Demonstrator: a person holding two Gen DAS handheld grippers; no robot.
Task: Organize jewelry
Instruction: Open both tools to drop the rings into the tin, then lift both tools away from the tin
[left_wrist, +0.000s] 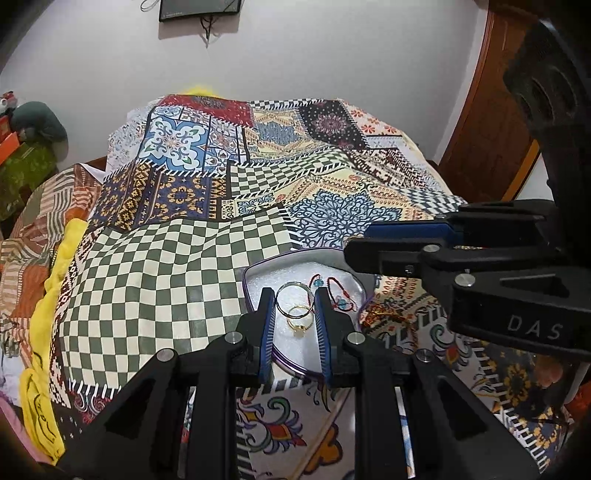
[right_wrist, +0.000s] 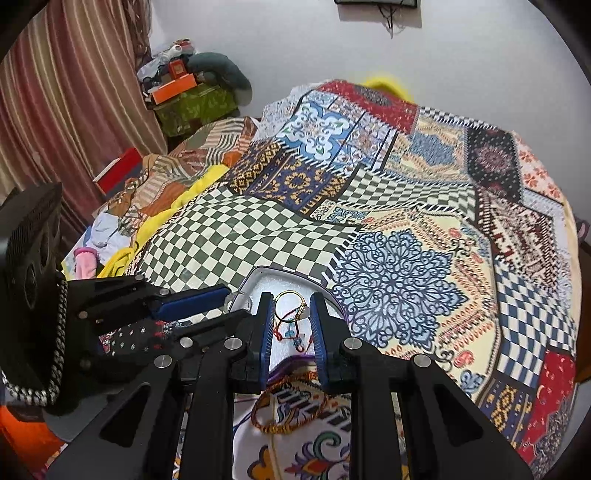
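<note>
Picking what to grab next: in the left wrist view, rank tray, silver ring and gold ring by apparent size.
1. Tray, by far the largest.
2. Silver ring.
3. Gold ring, slightly smaller; the two overlap and lie at similar distance, so this ranking seems fair but close.

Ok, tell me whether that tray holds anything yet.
Not empty: the tray holds a silver ring, a gold ring and red beaded cords on its white lining.

Left claw (left_wrist: 294, 306) matte black linkage arms, silver pivot pins, blue ribbed finger pads, right claw (right_wrist: 291, 314) same build, grey "DAS" lettering on its housing, black-and-white braided cord by left body
</note>
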